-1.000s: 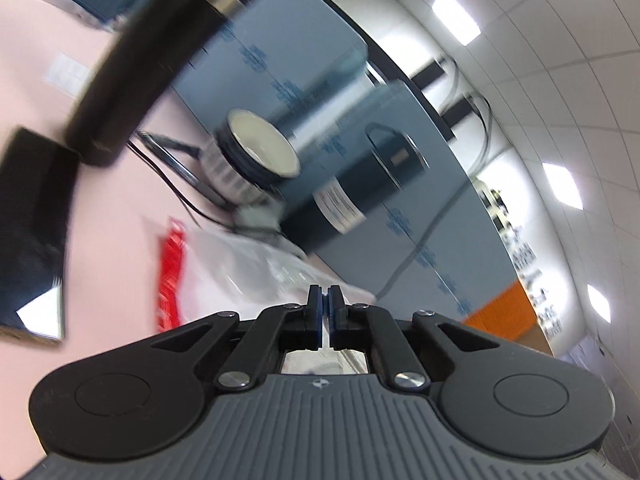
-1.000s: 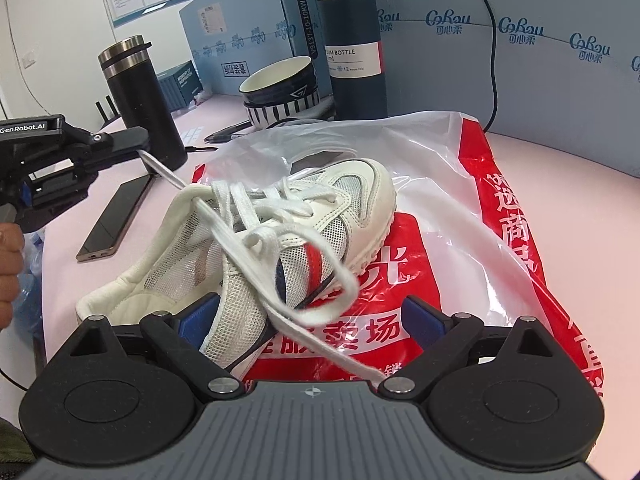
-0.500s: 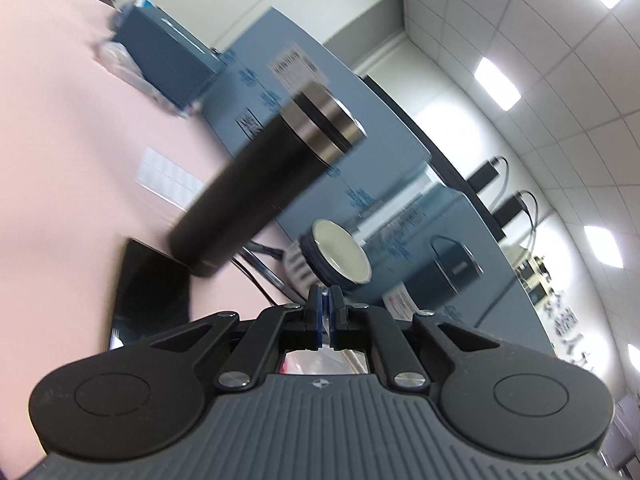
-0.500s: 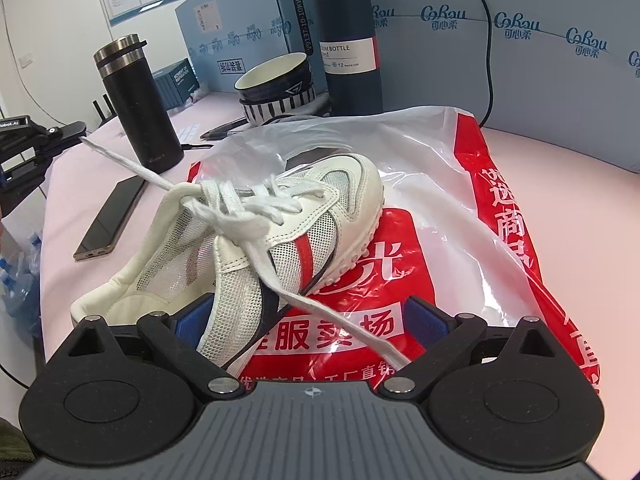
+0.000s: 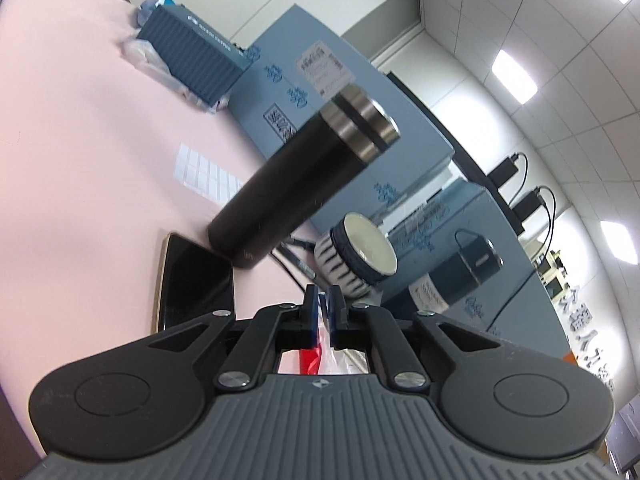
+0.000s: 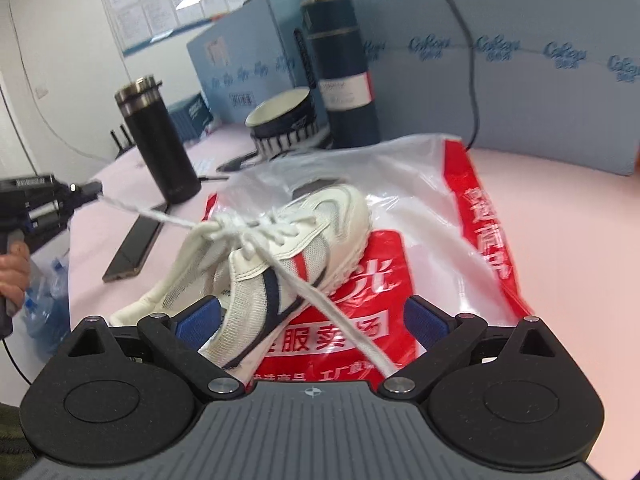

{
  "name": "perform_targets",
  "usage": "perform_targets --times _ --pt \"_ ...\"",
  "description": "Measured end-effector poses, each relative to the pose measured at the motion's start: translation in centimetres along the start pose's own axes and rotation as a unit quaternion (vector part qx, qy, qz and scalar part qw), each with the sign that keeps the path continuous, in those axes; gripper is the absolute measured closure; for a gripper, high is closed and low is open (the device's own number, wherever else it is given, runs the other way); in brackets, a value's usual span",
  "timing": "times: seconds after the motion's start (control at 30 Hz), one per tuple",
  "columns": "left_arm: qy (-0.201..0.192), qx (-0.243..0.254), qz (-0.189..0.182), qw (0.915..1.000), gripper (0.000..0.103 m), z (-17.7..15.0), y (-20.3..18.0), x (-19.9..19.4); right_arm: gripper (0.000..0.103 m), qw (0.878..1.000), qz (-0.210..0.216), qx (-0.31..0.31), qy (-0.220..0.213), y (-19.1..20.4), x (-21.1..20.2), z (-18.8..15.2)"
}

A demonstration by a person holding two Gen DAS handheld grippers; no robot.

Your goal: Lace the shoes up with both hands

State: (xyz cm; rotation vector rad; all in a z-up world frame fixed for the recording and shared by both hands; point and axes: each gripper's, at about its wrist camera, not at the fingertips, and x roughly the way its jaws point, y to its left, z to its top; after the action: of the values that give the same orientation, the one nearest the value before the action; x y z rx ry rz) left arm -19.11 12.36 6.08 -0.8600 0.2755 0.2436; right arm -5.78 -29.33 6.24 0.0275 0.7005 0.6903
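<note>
A white mesh sneaker (image 6: 280, 256) with red and navy stripes lies on a red and white plastic bag (image 6: 460, 240). Its white laces are drawn into a knot (image 6: 224, 226) over the tongue. One lace end (image 6: 152, 214) runs taut to the left into my left gripper (image 6: 96, 191), which is shut on it. In the left wrist view that gripper (image 5: 323, 304) has its pads pressed together. The other lace end (image 6: 340, 320) runs down toward my right gripper (image 6: 312, 320), whose fingers stand wide apart on either side of it.
On the pink table stand a black thermos (image 6: 158, 144), a dark blue bottle (image 6: 344, 72) and a striped bowl (image 6: 284, 120). A phone (image 6: 132, 248) lies left of the shoe. Blue partitions (image 6: 520, 92) close the back. A crumpled water bottle (image 6: 44, 300) sits at the left edge.
The left gripper has pulled its lace end out to the left. Both lace ends have gone taut and the loose loops have drawn down into a tight knot.
</note>
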Motion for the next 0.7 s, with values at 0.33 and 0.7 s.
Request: perform_targets --times 0.33,0.7 --pt "0.025 0.001 0.007 0.9997 0.1 -1.4 0.3 -1.1 0.089 0.991 -0.054 -0.092 0.077 0.1 1.8 -1.8" --pt "0.139 0.166 -0.043 0.9753 0.076 -4.9 -5.1 1.9 0.096 0.99 -0.109 0.036 -0.079 -3.7 -5.9 1.0"
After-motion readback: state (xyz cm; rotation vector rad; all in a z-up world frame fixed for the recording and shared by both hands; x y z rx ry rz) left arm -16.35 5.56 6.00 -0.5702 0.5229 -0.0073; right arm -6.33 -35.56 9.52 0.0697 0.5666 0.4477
